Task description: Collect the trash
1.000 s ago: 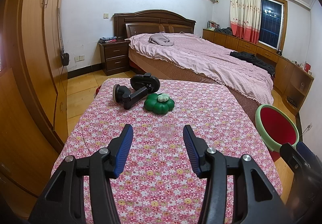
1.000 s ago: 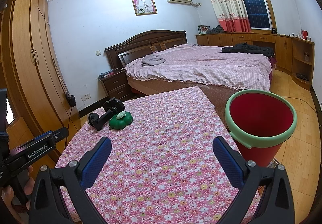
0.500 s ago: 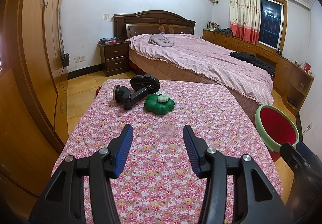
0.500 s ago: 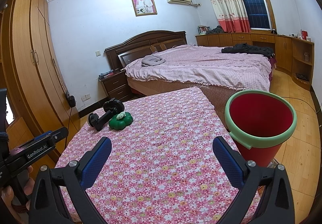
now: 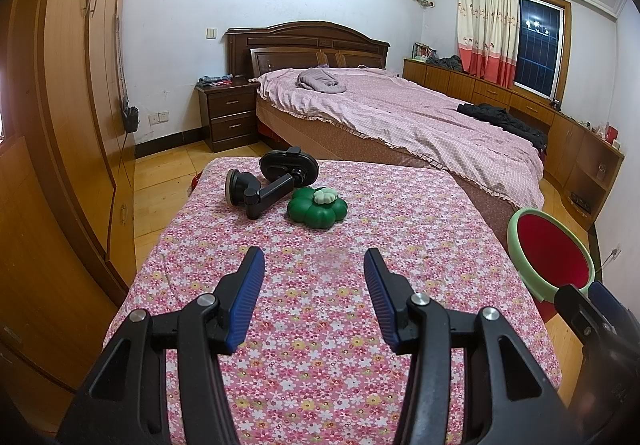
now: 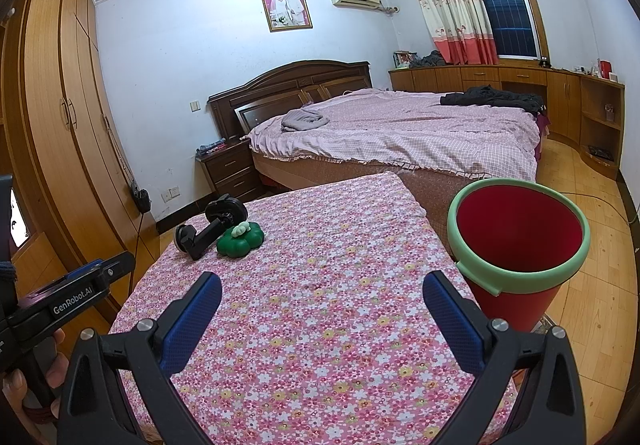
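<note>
Opening step: left tongs (image 5: 314, 295) and right tongs (image 6: 322, 319) stood open and empty above the floral-clothed tabletop (image 5: 400, 245); next, presumably, a reach toward the green flower-shaped plastic object (image 5: 317, 208), bound for the red, green-rimmed bin (image 6: 520, 241).

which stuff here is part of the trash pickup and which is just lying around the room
Part of the job:
- black phone holder on the flowered table
- green flower-shaped toy beside it
- red bin with green rim at the table's right side

Just lying about:
- grey folded cloth on the bed
- black jacket on the bed
- nightstand
- framed photo
</note>
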`<state>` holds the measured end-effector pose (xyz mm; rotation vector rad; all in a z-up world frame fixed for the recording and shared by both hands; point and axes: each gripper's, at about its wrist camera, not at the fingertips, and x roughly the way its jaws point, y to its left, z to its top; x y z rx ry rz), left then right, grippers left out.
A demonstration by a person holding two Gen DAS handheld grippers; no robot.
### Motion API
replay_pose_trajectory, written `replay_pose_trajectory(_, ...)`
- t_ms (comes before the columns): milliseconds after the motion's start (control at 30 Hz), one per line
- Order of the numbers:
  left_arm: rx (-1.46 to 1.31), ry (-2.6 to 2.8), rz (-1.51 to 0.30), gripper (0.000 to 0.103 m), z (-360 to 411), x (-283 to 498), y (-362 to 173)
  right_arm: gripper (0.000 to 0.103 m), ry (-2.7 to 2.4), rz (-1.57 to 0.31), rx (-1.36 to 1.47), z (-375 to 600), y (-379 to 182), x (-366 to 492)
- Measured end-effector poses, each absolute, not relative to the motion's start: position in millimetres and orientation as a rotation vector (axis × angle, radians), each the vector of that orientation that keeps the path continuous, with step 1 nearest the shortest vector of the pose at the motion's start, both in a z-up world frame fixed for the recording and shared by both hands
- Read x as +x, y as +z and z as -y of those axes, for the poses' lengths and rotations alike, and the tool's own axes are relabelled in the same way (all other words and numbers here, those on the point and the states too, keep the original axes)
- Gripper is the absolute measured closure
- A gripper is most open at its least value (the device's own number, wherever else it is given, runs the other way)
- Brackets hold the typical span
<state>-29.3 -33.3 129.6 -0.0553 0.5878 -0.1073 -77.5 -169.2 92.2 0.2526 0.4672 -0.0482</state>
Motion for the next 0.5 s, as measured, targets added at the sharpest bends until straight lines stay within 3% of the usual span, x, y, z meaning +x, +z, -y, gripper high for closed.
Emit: replay_pose_trajectory(500,-0.055,-0.108,-0.588,0.051,33.6,-29.6,129.7,0.0,-0.047,-0.467,0.252,168.9,91.8,-77.5)
